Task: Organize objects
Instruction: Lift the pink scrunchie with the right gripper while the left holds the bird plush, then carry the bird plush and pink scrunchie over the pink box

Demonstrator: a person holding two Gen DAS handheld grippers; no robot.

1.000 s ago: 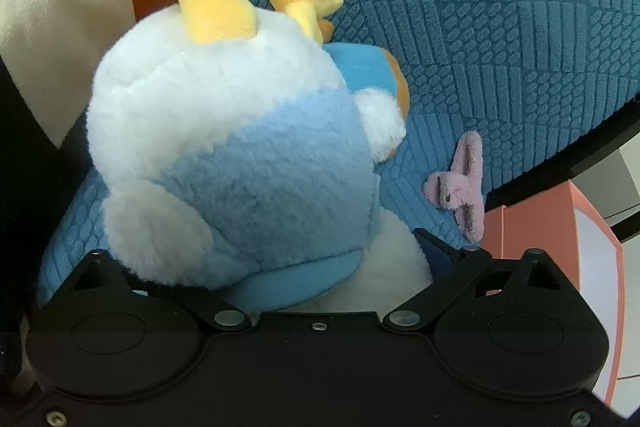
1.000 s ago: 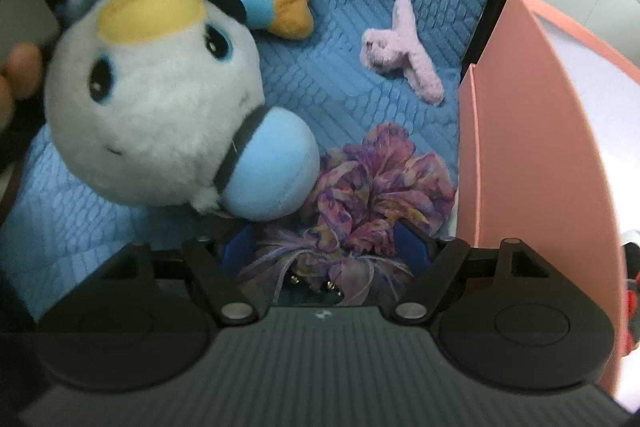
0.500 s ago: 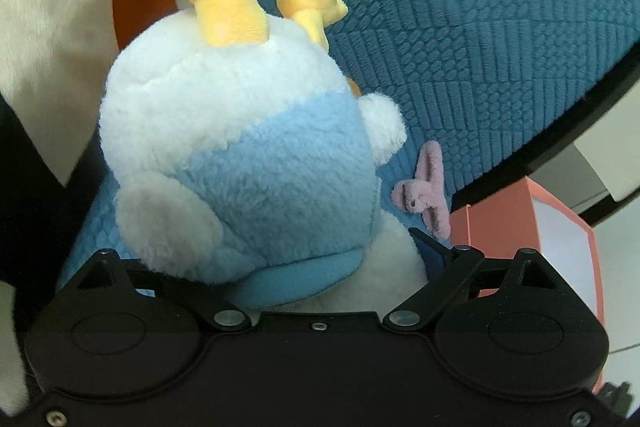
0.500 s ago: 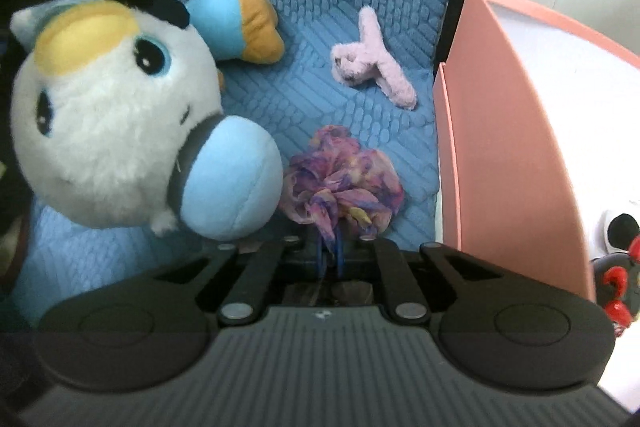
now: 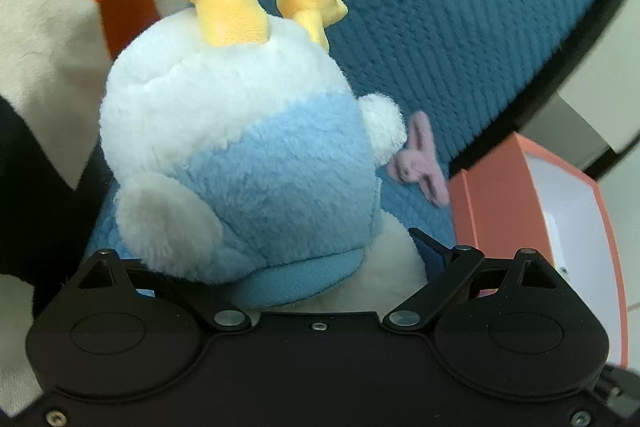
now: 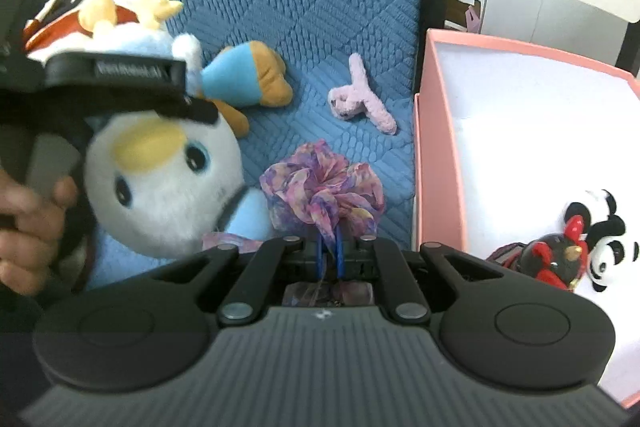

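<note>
Plush toy [image 5: 240, 163], a round white-and-pale-blue bird with yellow feet and a blue snout, sits gripped in the left gripper [image 5: 280, 267]: the jaws stand wide around its soft body, pressing in from both sides, and the toy's back fills the space straight ahead of those tongs with its yellow feet pointing away from them. From the right gripper's side the same toy hangs up and to the left, its face turned toward that tool, with a person's hand [image 6: 28, 211] on the left tool's handle.

Between the right gripper's [image 6: 328, 251] jaws, which have just been closing to a narrow pinch, is a crumpled purple-and-pink fabric scrunchie [image 6: 320, 187]; the cloth bunches up just beyond the blue fingertips.

Ahead of the right tongs, on the blue quilted cushion [image 6: 300, 7], lies a small fuzzy pink hair clip [image 6: 360, 99], apart from the scrunchie. To the right of those tongs stands a salmon-pink open box [image 6: 436, 167] with a white inside, holding a small panda plush [image 6: 608, 243] and a little red-and-black figure [image 6: 556, 255] side by side and touching.
</note>
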